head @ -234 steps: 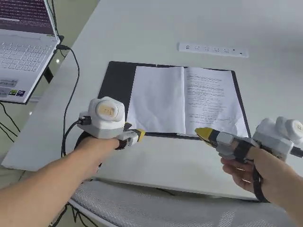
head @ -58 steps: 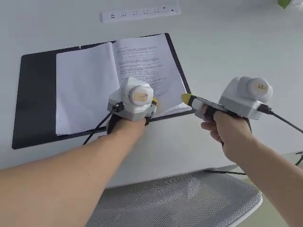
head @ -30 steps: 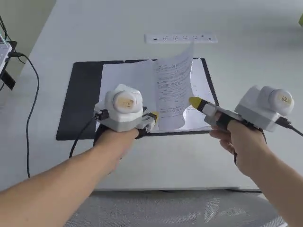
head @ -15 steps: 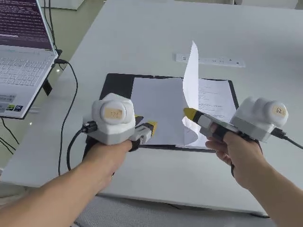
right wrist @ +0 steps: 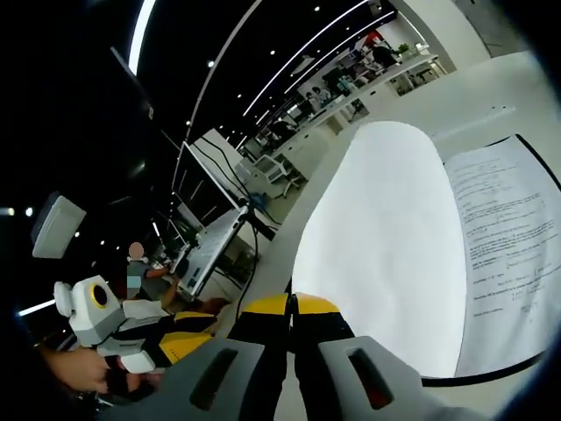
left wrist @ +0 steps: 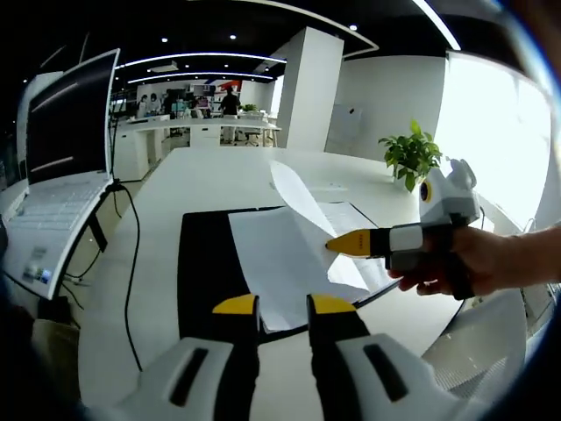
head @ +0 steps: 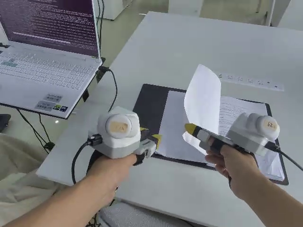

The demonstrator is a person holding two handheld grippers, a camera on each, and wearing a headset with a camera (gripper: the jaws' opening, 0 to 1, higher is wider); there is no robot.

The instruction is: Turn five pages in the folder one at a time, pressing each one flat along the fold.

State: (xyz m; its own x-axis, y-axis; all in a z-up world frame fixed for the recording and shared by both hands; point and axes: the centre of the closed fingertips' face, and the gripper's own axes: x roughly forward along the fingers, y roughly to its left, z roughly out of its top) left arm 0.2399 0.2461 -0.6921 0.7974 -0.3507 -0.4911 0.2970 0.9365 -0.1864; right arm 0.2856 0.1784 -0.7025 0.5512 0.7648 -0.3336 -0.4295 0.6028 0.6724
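A black folder [head: 147,105] lies open on the white table, with a blank sheet [head: 171,130] on its left half and a printed sheet [head: 240,112] on its right. One page [head: 203,97] stands curled up over the fold, and my right gripper [head: 191,128] is shut on its lower edge. In the right gripper view the jaws [right wrist: 291,303] are pressed together on that white page [right wrist: 386,246]. My left gripper [head: 154,139] hovers near the folder's front left edge. Its yellow tips [left wrist: 273,305] are apart with nothing between them, and beyond them is the right gripper [left wrist: 347,245] holding the page [left wrist: 298,195].
An open laptop [head: 47,56] sits on the left part of the table, its cable [head: 115,90] running past the folder's left edge. A white power strip [head: 251,81] lies behind the folder. The table's front edge is just below both hands. A plant [left wrist: 410,158] stands far off.
The right gripper has carried the held page up and toward the left, so it now curls over the fold. The left gripper has stayed by the front edge. The head camera has swung left.
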